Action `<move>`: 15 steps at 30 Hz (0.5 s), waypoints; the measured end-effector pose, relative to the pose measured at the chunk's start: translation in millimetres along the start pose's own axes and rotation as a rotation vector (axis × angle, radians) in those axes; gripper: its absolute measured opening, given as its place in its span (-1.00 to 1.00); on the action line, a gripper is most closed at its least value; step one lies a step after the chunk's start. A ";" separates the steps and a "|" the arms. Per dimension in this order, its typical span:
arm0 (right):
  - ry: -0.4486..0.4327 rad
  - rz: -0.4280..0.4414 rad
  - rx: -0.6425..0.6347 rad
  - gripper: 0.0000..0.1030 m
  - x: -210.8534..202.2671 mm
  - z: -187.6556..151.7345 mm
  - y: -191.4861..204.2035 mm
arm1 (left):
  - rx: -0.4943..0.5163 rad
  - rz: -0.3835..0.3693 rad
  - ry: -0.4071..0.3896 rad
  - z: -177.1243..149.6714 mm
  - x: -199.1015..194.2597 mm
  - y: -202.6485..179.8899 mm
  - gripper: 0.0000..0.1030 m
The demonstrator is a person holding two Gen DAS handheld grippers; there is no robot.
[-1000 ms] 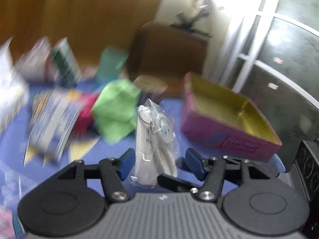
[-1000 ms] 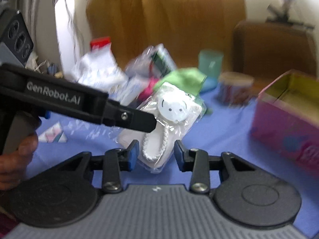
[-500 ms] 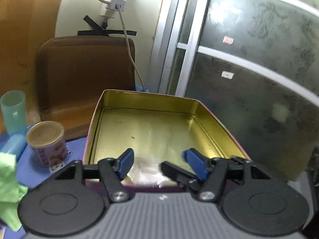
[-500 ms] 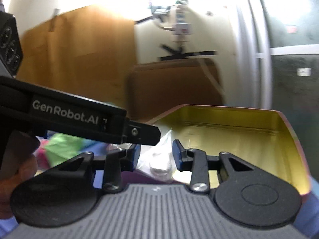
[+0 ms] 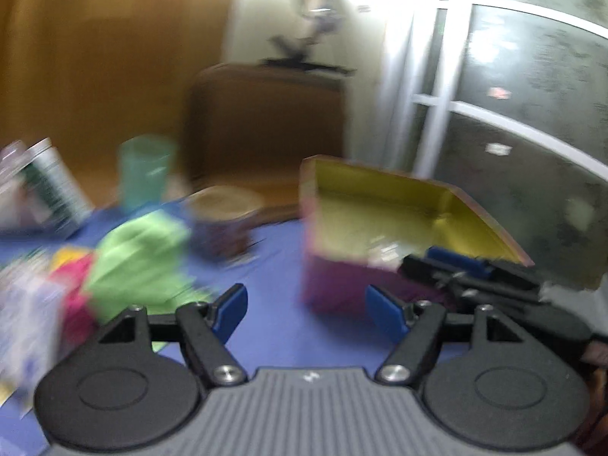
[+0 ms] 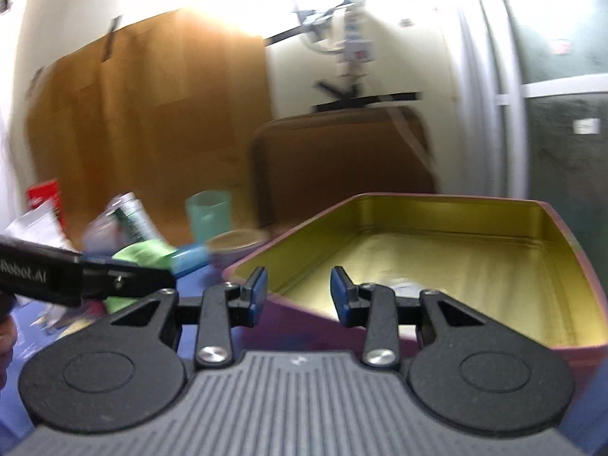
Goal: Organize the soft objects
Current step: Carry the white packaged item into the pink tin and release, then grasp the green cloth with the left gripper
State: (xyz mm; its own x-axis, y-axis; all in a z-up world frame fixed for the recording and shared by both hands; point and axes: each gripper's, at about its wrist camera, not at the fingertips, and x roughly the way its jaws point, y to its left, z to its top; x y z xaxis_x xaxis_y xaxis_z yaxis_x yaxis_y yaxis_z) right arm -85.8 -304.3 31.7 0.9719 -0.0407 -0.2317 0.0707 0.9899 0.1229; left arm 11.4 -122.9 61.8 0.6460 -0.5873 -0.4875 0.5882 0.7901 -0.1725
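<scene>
Both grippers are empty with jaws apart — the left gripper faces the blue table, the right gripper hovers at the tin. One pale packet seems to lie in the tin; the green cloth and pink cloth remain outside — most sorting is left.

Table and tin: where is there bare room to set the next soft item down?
The gold floor of the tin is mostly bare; only something small and pale lies near its front wall. Blue cloth between the green cloth and the tin is also free. Left of that, packets and cloths crowd together. Both the left gripper and right gripper are open.
</scene>
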 end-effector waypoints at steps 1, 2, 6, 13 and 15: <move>0.014 0.024 -0.015 -0.22 4.1 -1.3 8.7 | -0.019 0.035 0.009 -7.3 -4.7 12.1 0.37; 0.029 0.048 -0.033 -0.22 8.8 -2.5 18.2 | -0.036 0.065 0.015 -12.1 -8.6 23.1 0.37; 0.096 0.161 -0.093 -0.22 29.0 -3.8 52.8 | -0.105 0.188 0.035 -33.6 -21.1 62.3 0.37; 0.167 0.297 -0.110 0.57 94.9 15.1 96.8 | -0.222 0.240 0.034 -62.1 -40.2 99.6 0.37; 0.216 0.291 -0.155 0.55 119.1 11.8 109.4 | -0.238 0.238 0.024 -63.7 -46.9 103.1 0.37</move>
State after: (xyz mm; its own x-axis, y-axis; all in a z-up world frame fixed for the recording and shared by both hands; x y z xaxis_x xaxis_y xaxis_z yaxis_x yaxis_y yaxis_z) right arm 40.4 -202.5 28.9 0.8755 0.2582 -0.4084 -0.2519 0.9652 0.0701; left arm 10.8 -2.8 12.4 0.7382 -0.3796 -0.5576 0.2906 0.9249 -0.2450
